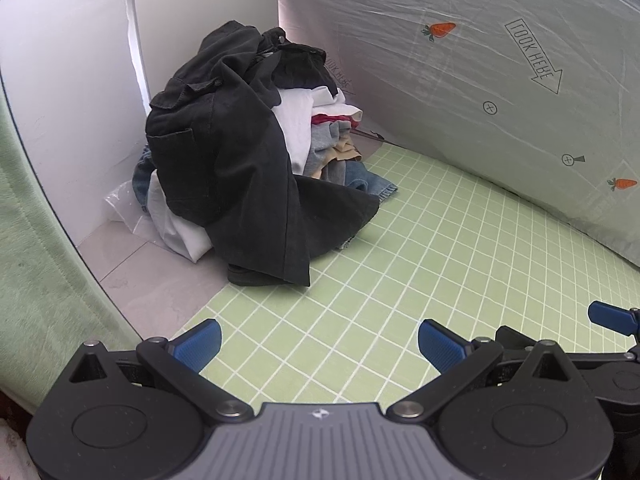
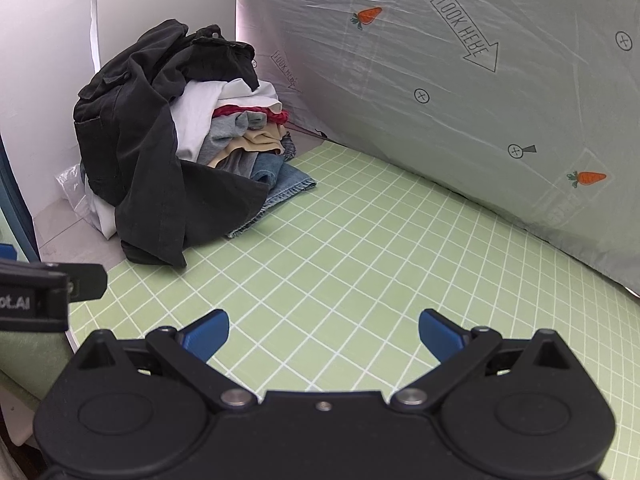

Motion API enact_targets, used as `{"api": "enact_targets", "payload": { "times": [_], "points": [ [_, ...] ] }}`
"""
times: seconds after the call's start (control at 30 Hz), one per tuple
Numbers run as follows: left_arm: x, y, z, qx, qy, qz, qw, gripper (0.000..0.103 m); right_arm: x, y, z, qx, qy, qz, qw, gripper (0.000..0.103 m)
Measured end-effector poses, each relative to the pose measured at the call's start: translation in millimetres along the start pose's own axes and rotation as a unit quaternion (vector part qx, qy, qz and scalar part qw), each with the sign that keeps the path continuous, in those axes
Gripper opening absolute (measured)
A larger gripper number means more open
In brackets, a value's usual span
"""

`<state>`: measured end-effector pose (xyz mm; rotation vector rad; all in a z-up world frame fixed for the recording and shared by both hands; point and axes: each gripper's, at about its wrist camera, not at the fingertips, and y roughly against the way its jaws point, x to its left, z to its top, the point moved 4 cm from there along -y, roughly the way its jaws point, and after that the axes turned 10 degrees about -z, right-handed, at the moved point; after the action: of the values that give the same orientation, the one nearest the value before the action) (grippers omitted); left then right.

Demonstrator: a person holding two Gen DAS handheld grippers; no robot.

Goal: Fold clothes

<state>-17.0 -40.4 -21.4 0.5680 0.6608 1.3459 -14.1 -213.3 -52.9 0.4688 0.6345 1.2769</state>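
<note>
A pile of clothes [image 1: 248, 152] sits in the far left corner, half on the green grid mat [image 1: 400, 280]. A black jacket [image 1: 224, 168] drapes over the pile, with white, red, grey, tan and denim garments under it. The pile also shows in the right wrist view [image 2: 160, 152]. My left gripper [image 1: 320, 340] is open and empty, low over the mat, well short of the pile. My right gripper [image 2: 324, 330] is open and empty over the mat, to the right of the left one. One blue finger of the right gripper [image 1: 612, 316] shows in the left wrist view.
A grey sheet [image 2: 460, 100] printed with carrots and "LOOK HERE" arrows stands along the back right. White wall panels [image 1: 72, 80] close the left side. A clear plastic bag [image 1: 124, 208] lies by the pile. Part of the left gripper's body [image 2: 40, 292] shows at the left.
</note>
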Motion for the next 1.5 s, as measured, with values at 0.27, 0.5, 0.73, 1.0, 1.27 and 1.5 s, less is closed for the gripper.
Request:
{"api": "enact_targets", "payload": {
  "times": [0.27,0.5,0.73,1.0,1.27,1.5],
  "points": [
    [3,7,1,0.000,0.025,0.029,0.9993,0.103,-10,-6,-1,0.001,0.004,0.025,1.000,0.102],
    [37,-24,28,0.012,0.040,0.034,0.9985,0.103,-1,-31,16,0.014,-0.009,0.020,1.000,0.102],
    [110,-75,90,0.005,0.065,0.041,0.9970,0.103,50,-74,77,-0.001,-0.021,0.025,0.999,0.102],
    [206,-135,182,-0.003,0.097,0.042,0.9944,0.102,139,-132,206,-0.044,-0.035,0.059,0.997,0.095],
    [248,-190,236,0.013,0.113,-0.026,0.9932,0.102,210,-192,310,-0.024,-0.096,0.135,0.986,0.094],
    [256,-230,238,0.050,0.146,-0.077,0.9850,0.093,254,-242,322,0.002,-0.062,0.134,0.989,0.069]
  ]
}}
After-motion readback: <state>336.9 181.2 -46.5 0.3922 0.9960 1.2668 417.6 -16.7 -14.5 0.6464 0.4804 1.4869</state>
